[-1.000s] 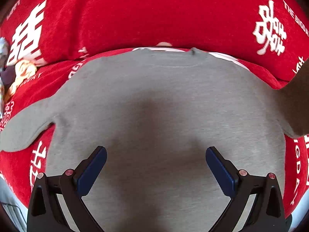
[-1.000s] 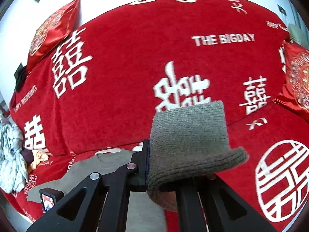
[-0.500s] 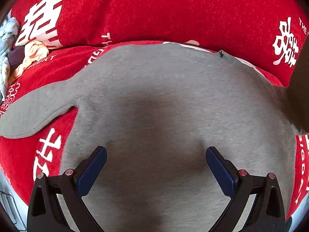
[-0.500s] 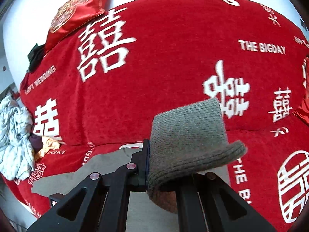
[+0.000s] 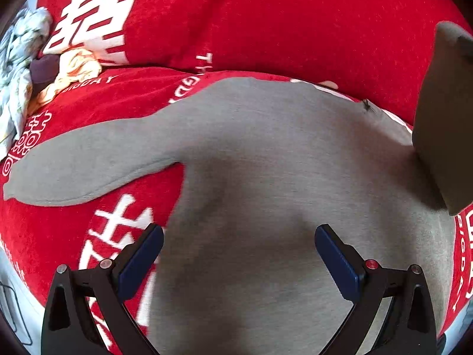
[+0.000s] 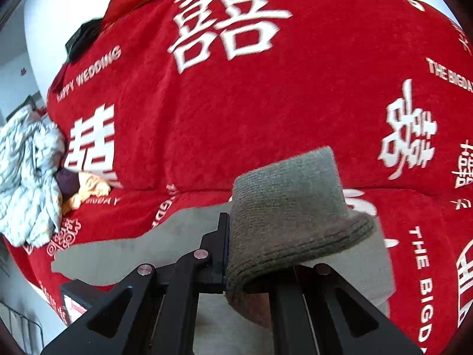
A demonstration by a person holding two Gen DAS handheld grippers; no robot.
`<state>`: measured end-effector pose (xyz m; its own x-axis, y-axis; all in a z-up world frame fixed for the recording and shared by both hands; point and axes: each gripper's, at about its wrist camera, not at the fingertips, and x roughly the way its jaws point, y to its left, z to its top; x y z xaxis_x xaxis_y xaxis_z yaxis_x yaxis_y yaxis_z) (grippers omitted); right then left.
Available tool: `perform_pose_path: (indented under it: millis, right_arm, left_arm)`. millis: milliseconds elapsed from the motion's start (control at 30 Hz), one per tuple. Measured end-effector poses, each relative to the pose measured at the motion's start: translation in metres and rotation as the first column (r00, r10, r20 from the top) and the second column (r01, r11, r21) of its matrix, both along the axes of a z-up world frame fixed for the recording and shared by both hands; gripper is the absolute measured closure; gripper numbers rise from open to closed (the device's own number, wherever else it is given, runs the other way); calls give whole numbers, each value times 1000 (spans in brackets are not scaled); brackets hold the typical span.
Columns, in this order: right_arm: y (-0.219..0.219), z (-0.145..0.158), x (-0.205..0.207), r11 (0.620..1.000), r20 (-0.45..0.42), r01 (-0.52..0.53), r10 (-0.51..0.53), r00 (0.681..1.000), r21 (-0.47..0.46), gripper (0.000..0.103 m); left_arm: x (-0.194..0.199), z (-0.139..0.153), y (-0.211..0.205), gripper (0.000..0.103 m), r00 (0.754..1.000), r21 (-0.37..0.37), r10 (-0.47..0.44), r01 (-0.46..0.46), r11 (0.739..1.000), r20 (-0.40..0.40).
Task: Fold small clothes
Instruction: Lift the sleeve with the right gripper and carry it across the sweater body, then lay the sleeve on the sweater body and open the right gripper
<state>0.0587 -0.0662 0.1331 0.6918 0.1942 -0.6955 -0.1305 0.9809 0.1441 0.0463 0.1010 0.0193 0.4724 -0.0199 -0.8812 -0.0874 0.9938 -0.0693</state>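
Grey sweater (image 5: 266,177) lies flat on the red sofa (image 5: 266,23). Right tool (image 6: 227,254) pinches its cuff (image 6: 289,216), lifted; left tool (image 5: 238,254) hovers wide, empty. Thin grip: cuff could slip, spoiling the fold.

Under your left gripper (image 5: 239,259) lies a grey sweater (image 5: 266,162) of smooth, matt knit. Your right gripper (image 6: 251,269) pinches its coarser ribbed cuff (image 6: 292,219). Beyond both, the red sofa cover (image 6: 266,103) looks plush, velvety.

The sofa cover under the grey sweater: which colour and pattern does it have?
Red sofa cover with white Chinese characters and English words, seen best in the right wrist view.
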Motion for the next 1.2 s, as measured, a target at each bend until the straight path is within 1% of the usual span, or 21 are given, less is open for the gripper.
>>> perform_pose_path:
  millis: [167,333,500,600,767,900,1067,1167,1200]
  right_arm:
    - [28,-23,3,999,-29,-28,29,999,18,97]
    - [55,-42,7,996,-57,-89,88,994,-2,97]
    - [66,-58,6,992,-88,-126,125,988,-5,97]
    - [70,-67,1,990,-105,-140,138,985,-20,97]
    - [80,-88,-11,985,-142,-167,159,977,-47,97]
    - [96,-109,-17,979,-176,-193,178,968,-69,97]
    - [113,-129,-12,975,-216,-205,184,959,-80,97]
    - [119,-142,-5,979,-251,-191,167,953,-73,97]
    - [120,-147,-3,981,-269,-187,165,949,-58,94]
  left_arm:
    - [-3,-2,22,0,999,-42,29,-30,999,-19]
    - [-10,0,38,0,998,-33,56,-56,998,-16]
    - [-16,3,55,0,994,-46,111,-111,993,-9]
    - [-22,3,60,0,993,-49,118,-118,992,-5]
    - [-28,2,71,0,992,-25,129,-129,991,-8]
    - [-32,3,89,0,987,-21,162,-162,987,-2]
    - [-35,4,109,0,977,-36,211,-211,977,-4]
    - [-36,3,116,0,973,-43,230,-230,972,-8]
    - [-37,2,117,0,973,-44,232,-232,972,-11]
